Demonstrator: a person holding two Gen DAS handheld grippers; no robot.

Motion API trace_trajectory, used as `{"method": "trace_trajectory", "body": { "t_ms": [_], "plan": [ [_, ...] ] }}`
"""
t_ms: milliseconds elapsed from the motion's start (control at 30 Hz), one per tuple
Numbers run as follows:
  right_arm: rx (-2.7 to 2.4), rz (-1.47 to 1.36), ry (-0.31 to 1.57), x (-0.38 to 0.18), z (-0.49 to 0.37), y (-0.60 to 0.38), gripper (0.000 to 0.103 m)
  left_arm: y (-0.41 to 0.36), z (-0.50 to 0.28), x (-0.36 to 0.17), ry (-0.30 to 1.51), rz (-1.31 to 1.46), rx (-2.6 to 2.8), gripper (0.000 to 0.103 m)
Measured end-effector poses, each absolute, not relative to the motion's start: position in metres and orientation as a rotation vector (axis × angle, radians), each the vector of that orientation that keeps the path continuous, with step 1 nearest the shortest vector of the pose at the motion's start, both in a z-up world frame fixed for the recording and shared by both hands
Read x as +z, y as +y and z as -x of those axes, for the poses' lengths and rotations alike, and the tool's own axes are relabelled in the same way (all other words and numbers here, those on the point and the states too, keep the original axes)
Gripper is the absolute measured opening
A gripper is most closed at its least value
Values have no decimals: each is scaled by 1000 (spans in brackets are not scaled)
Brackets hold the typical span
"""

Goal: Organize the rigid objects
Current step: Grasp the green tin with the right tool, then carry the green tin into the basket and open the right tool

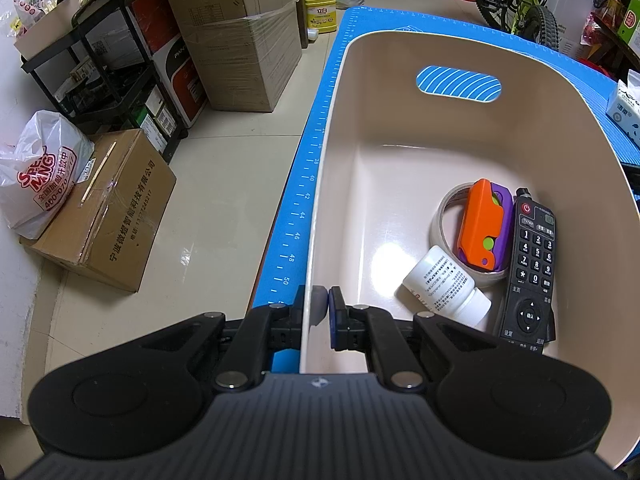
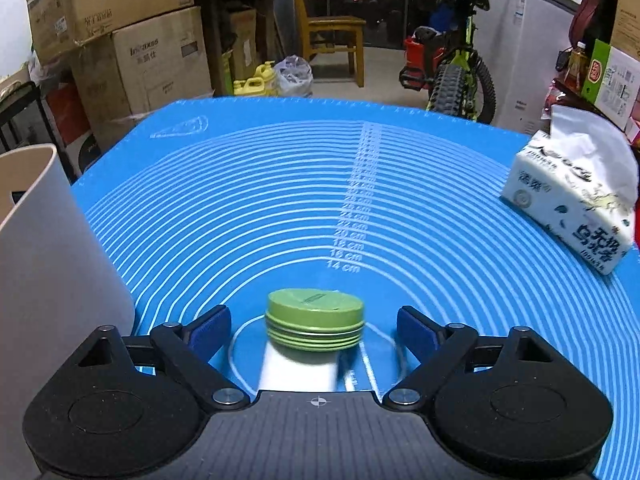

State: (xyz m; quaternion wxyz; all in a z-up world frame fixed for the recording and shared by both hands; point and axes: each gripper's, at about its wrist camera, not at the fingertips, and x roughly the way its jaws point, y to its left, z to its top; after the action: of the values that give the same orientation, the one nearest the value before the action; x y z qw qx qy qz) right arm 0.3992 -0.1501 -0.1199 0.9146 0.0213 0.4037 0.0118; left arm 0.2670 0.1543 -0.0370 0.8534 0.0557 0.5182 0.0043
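Only right view, green-lidded jar (image 2: 315,323), tissue pack (image 2: 572,216)

Blue mat (image 2: 280,184), beige bin (image 1: 400,92), green-lidded jar (image 2: 315,316), tissue pack (image 2: 576,208)

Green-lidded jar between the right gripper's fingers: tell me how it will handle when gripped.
The jar looks rigid, so it should not give under the open right gripper. Its ridged green lid probably aids grip. The smooth white body may slip, and it could tip if pushed high.
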Motion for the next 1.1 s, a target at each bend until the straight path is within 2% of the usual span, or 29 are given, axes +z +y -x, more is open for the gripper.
{"method": "trace_trajectory", "body": {
  "t_ms": [167, 267, 333, 500, 833, 1100],
  "plan": [
    [11, -31, 823, -124, -400, -144, 91, 153, -267, -37, 1090, -120, 9, 11],
    [5, -23, 817, -125, -399, -142, 85, 153, -267, -37, 1090, -120, 9, 11],
    [-7, -12, 808, -125, -397, -141, 80, 153, -267, -37, 1090, -119, 9, 11],
    [-20, -10, 793, -121, -394, -147, 55, 153, -267, -37, 1090, -120, 9, 11],
    [-45, 6, 739, -116, -380, -146, 55, 152, -268, -36, 1091, -119, 10, 11],
    [-50, 29, 656, -86, -361, -155, 55, 152, -268, -36, 1091, -115, 10, 11]
  ]
}}
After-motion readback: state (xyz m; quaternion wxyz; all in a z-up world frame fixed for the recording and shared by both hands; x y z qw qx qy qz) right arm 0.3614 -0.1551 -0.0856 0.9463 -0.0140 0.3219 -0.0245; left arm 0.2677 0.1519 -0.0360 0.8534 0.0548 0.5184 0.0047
